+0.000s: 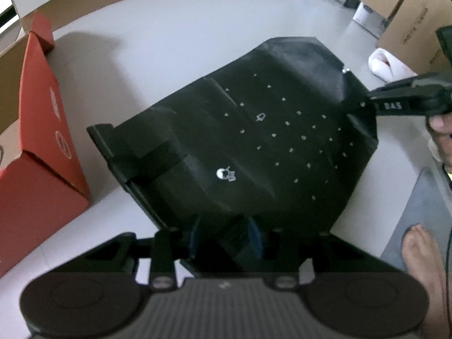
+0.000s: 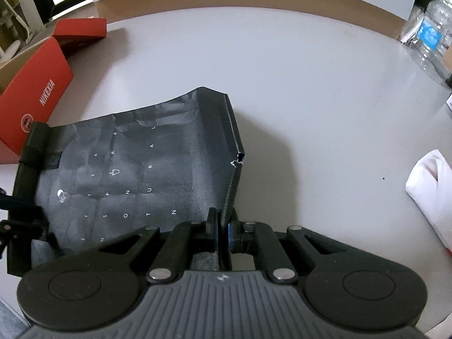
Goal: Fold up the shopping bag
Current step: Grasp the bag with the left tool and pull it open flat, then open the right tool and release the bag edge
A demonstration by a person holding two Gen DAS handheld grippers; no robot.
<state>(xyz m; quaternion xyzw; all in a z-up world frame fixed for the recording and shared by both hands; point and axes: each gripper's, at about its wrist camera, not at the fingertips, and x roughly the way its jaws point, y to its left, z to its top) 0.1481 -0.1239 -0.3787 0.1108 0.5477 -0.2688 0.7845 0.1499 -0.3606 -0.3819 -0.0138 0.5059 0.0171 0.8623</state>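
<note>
Shopping bag (image 2: 135,175), black, lies on white floor (image 2: 282,70). Right gripper (image 2: 222,230) jaws clamped on its side edge; left gripper (image 1: 226,237) jaws clamped on its near edge.

The shopping bag (image 2: 127,175) is black with rows of tiny white letters and two small white pictures on it; the floor (image 2: 282,70) is plain pale grey; the box (image 2: 34,107) is red with white letters and a round mark; the cloth (image 2: 429,186) is white with a bit of red; the grippers are black with blue pads (image 2: 231,233).
</note>
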